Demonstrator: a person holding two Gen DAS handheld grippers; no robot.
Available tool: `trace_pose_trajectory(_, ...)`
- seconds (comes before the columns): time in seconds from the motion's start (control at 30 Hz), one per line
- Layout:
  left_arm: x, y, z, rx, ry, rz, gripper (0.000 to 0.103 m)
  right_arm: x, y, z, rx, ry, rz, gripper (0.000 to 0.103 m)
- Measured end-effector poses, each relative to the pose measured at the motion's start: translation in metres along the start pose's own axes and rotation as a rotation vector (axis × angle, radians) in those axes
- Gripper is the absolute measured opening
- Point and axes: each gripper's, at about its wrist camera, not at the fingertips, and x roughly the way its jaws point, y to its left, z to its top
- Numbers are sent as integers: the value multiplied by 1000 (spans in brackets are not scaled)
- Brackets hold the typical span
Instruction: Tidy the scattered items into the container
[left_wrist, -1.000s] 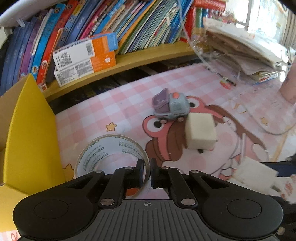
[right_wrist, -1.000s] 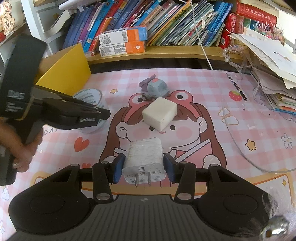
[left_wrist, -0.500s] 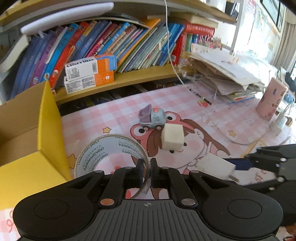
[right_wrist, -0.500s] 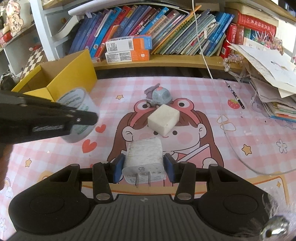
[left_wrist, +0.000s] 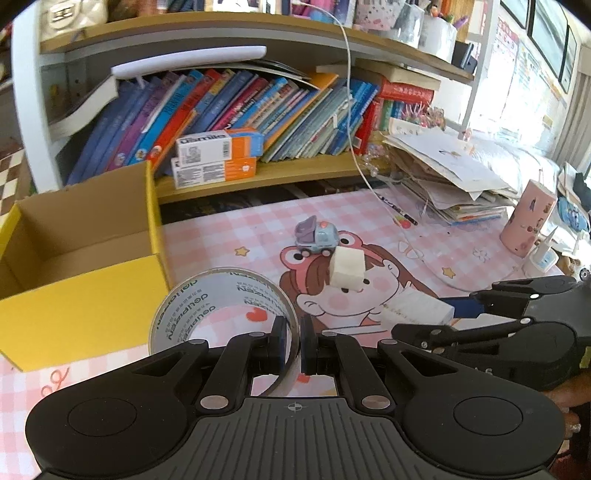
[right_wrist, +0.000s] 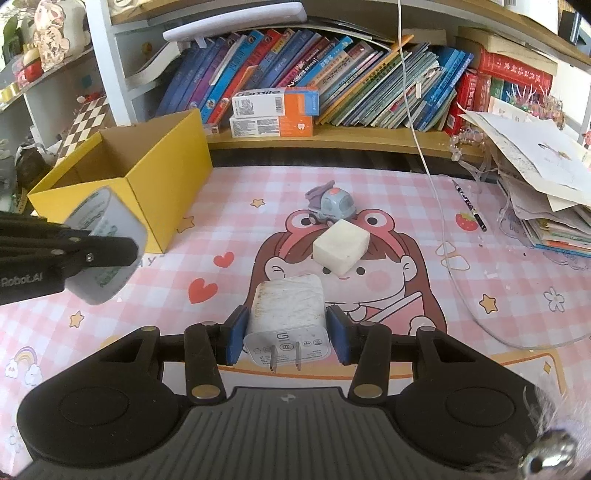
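The roll of clear tape (left_wrist: 221, 310) is up off the desk, pinched through its wall by the left gripper (left_wrist: 291, 345), one finger inside the ring and one outside, jaws nearly together on the thin band. It hangs just beside the near corner of the yellow cardboard box (left_wrist: 74, 306), which stands open-topped at the left of the pink checked desk mat (left_wrist: 240, 229); from the right wrist view the tape (right_wrist: 107, 254) shows in front of the box's front wall (right_wrist: 155, 188), not over the opening.

Over to the other side: the right gripper (right_wrist: 288, 334) clamps a white charger plug (right_wrist: 286, 314) between its blue pads (right_wrist: 234, 334), prongs pointing back toward the camera, the plug lifted above the mat.

Left on the mat, a cream foam block (right_wrist: 341, 245) sits on the cartoon girl's face, and just behind it, touching or nearly so, a small grey-blue toy truck (right_wrist: 330, 206). Behind them runs a wooden shelf of leaning books (right_wrist: 332, 85) with two stacked orange-and-white cartons (right_wrist: 273, 114), and a heap of papers (right_wrist: 535, 173) at the right.
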Motion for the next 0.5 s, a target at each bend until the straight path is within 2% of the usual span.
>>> trace_pose_trajectory(0.5,-33,14,-19,15,-12,0,6,-14,33,-9,-4,-6,0,44)
